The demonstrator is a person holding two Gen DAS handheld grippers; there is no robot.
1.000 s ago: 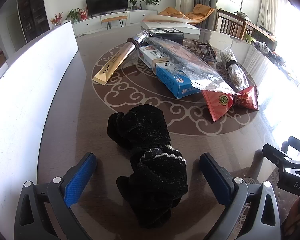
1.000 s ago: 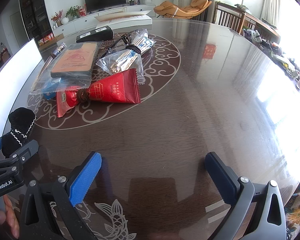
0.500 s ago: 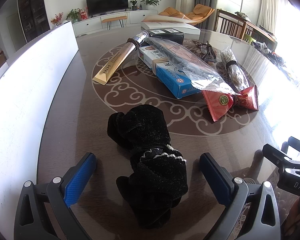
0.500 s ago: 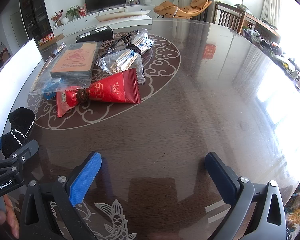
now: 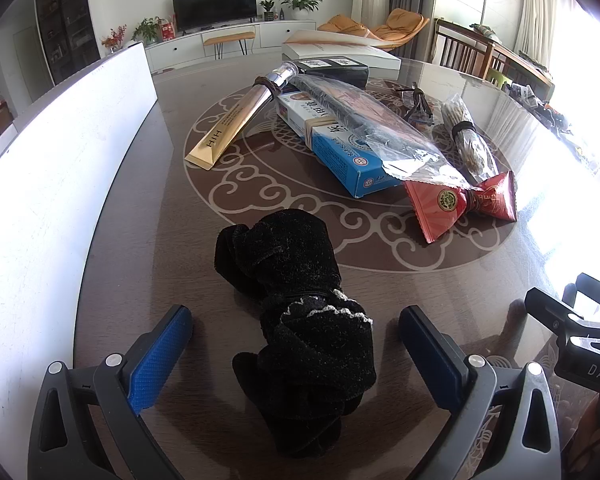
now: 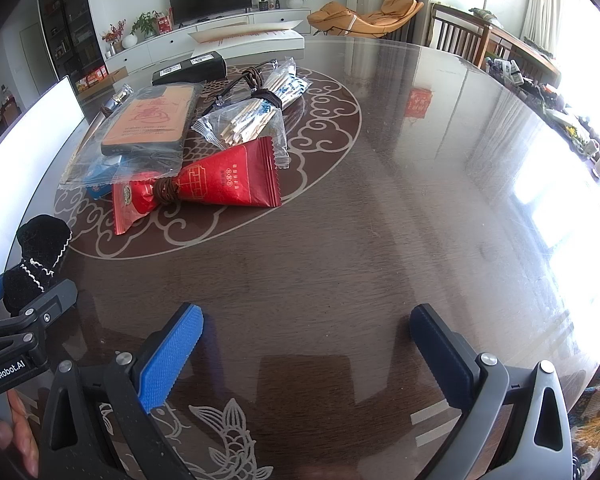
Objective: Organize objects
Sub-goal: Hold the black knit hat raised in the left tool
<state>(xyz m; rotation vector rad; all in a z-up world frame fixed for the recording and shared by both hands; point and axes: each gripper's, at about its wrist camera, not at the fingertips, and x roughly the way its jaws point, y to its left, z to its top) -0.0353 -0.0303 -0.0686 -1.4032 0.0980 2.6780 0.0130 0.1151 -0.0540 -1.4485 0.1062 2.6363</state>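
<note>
Between the left hand-held gripper's (image 5: 296, 354) spread fingers, black cloth (image 5: 296, 300) lies lengthwise.

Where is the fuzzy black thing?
In the left wrist view, the black velvet pouch lies on the table between the open left gripper fingers, nearer than the red packet.

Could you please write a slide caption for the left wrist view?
Open left gripper straddling a black velvet pouch on the table, clutter beyond.
</note>
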